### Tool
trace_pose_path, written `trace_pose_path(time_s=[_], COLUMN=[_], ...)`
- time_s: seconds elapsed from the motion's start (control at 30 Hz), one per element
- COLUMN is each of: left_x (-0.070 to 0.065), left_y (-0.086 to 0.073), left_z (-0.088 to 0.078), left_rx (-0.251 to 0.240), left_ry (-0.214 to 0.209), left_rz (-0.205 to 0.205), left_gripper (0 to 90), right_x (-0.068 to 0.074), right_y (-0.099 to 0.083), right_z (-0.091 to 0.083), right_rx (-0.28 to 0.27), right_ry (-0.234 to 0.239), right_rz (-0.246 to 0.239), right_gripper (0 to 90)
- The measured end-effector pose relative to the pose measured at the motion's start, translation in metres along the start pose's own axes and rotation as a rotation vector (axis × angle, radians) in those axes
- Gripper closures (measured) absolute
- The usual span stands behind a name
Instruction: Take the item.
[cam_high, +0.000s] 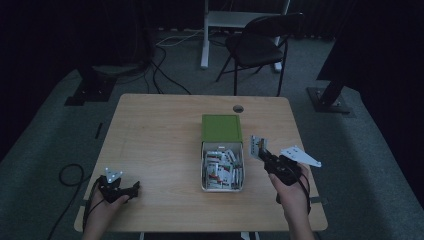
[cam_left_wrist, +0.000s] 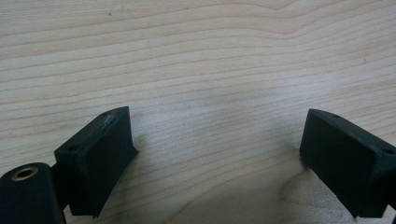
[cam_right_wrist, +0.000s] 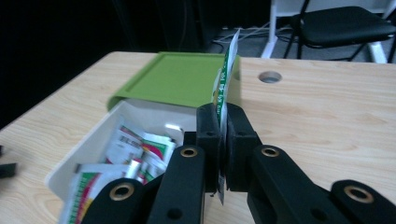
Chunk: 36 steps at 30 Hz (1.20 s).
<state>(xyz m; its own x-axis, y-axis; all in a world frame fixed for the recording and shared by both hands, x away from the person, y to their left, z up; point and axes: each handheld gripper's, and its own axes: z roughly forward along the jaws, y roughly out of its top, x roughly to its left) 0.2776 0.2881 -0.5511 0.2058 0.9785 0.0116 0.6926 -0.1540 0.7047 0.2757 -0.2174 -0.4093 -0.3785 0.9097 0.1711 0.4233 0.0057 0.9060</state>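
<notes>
Where the right gripper (cam_right_wrist: 222, 121) pinches it, a flat printed packet (cam_right_wrist: 226, 74) stands on edge between the two black jaws, which are pressed together on its lower part. In the right gripper view the packet rises above the jaw tips, thin side toward the camera, with green and white print along its face. In the high view the same packet (cam_high: 258, 147) sits at the front of the right gripper (cam_high: 263, 155), just to the right of the white box (cam_high: 203, 165) and above the tabletop, clear of the box rim.

White box: open-topped, near the table's middle, holding a loose heap of similar packets (cam_high: 221, 169) with red, green and white print. Its green lid (cam_high: 221, 128) lies flat, touching the box's far end; in the right gripper view the lid (cam_right_wrist: 177, 84) overlaps that far edge.

Left gripper (cam_high: 131, 190): at the near left corner of the wooden table (cam_high: 155, 140), well apart from the box. Its own view shows both jaws spread wide with bare wood grain (cam_left_wrist: 210, 84) between them, nothing held.

Beyond: a round hole (cam_high: 238, 108) in the tabletop behind the lid. A black folding chair (cam_high: 257, 45) stands on the floor past the far edge, with cables (cam_high: 165, 75) trailing nearby.
</notes>
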Motion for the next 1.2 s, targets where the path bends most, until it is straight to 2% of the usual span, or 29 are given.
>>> trace_pose_path(time_s=[0.2,0.43,0.5,0.8,1.2], left_x=[0.0,0.0,0.0,0.0,0.0], left_y=[0.0,0.0,0.0,0.0,0.0], left_z=[0.0,0.0,0.0,0.0,0.0], left_rx=[0.0,0.0,0.0,0.002,0.002], left_ry=[0.0,0.0,0.0,0.0,0.0], left_rz=[0.0,0.0,0.0,0.002,0.002], left_gripper=[10.4,10.4,10.4,10.5,10.4], right_x=[-0.016,-0.032,-0.034,-0.045,-0.058], right_y=[-0.012,-0.03,-0.035,-0.053,-0.074], right_z=[-0.002,0.004,0.006,0.015,0.022], right_rx=[0.023,0.063,0.073,0.119,0.177], right_ry=[-0.036,-0.07,-0.066,-0.088,-0.106], right_rz=[0.014,0.034,0.05,0.057,0.091], right_gripper=[86.6,86.6,86.6,86.5,86.6])
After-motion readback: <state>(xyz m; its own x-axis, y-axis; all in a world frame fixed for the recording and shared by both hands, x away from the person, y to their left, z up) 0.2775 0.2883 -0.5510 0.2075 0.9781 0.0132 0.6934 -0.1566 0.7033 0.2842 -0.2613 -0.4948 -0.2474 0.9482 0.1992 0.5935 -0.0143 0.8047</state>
